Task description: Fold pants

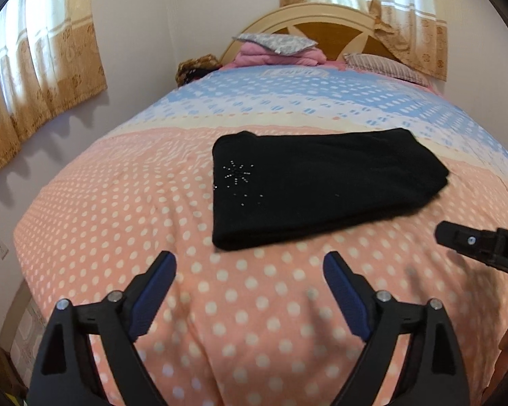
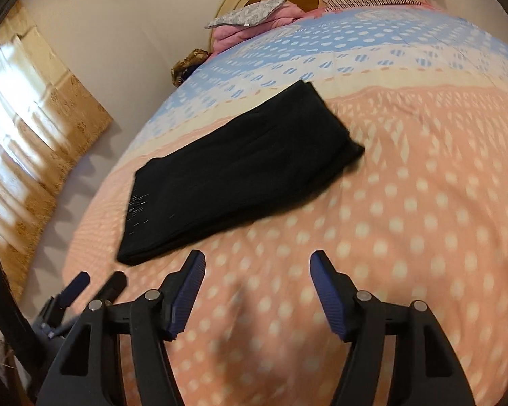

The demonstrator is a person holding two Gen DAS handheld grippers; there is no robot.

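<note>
Black knit pants (image 1: 318,186) w/ a rhinestone star are laid as a flat folded rectangle mid-bed, on the pink polka-dot bedspread (image 1: 118,220), toward its near edge. Left gripper (image 1: 250,272) & right gripper (image 2: 257,270) are held apart, empty, short of the near fold; fold judged done, so nothing is gripped.
</note>
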